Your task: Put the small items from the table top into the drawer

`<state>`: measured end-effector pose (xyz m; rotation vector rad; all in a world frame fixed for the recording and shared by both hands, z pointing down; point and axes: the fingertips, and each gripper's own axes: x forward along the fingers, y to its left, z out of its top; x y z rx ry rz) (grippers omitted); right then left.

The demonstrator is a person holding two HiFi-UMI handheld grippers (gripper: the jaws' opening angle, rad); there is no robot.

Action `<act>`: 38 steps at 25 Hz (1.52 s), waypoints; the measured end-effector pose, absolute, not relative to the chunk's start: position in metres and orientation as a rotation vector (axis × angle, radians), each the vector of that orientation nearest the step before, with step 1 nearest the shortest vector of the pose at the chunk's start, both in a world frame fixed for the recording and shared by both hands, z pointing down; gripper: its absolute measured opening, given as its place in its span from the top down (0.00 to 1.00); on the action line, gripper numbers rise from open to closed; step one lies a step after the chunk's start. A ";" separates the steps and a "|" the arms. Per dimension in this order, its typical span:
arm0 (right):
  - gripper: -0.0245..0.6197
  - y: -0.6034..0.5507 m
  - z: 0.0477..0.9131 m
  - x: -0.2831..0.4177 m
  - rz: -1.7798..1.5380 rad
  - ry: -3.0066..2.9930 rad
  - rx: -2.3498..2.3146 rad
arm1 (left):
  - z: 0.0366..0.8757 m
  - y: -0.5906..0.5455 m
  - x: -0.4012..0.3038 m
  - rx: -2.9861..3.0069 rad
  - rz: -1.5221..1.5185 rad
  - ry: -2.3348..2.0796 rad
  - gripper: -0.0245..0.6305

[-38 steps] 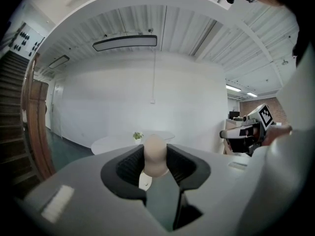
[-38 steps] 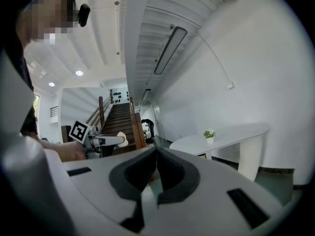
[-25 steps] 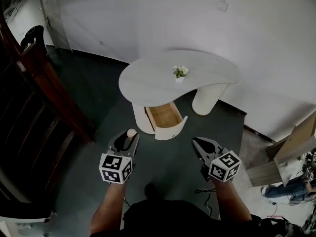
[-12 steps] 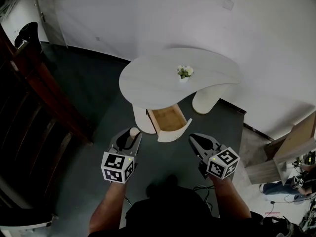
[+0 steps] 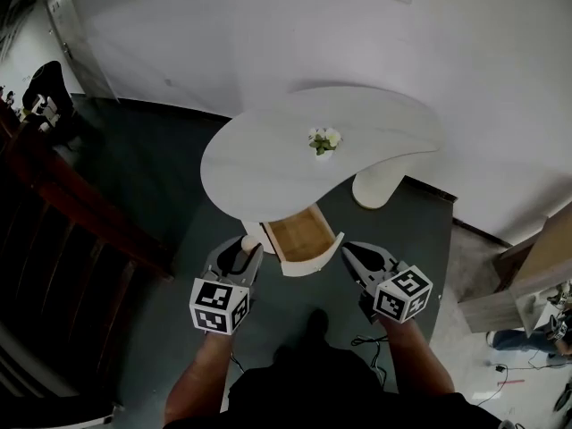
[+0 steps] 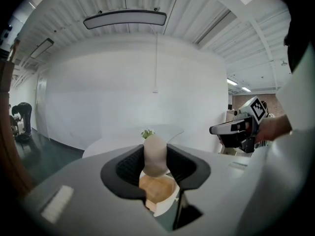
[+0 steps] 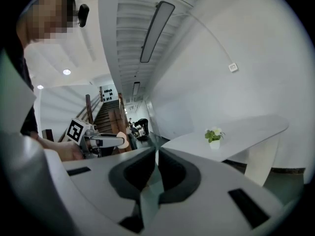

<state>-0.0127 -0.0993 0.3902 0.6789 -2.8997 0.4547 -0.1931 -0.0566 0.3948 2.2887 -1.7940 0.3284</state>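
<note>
A beige egg-shaped item point(image 6: 155, 155) stands upright between the pads of my left gripper point(image 5: 243, 249), which is shut on it. It hangs just left of the open wooden drawer point(image 5: 302, 233) under the white kidney-shaped table point(image 5: 259, 164). In the left gripper view the drawer point(image 6: 156, 191) lies right below the egg. My right gripper point(image 5: 348, 251) is on the drawer's right side, its jaws together with nothing between them. A small potted plant point(image 5: 323, 141) stands on the table top.
A dark wooden stair rail point(image 5: 63, 195) runs along the left. The white wall point(image 5: 268, 34) stands behind the table. The floor is dark green. At the right edge are a wooden board point(image 5: 536, 266) and cables. A crouched person point(image 5: 45, 92) is at the far left.
Both grippers and the head have come closer to the table. The egg in the left gripper now sits beside the drawer's front. Neither gripper's jaws have changed.
</note>
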 end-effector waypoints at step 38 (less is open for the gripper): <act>0.94 -0.202 0.450 -0.025 0.710 -2.704 1.022 | 0.455 -0.203 -0.148 2.537 0.481 -1.242 0.74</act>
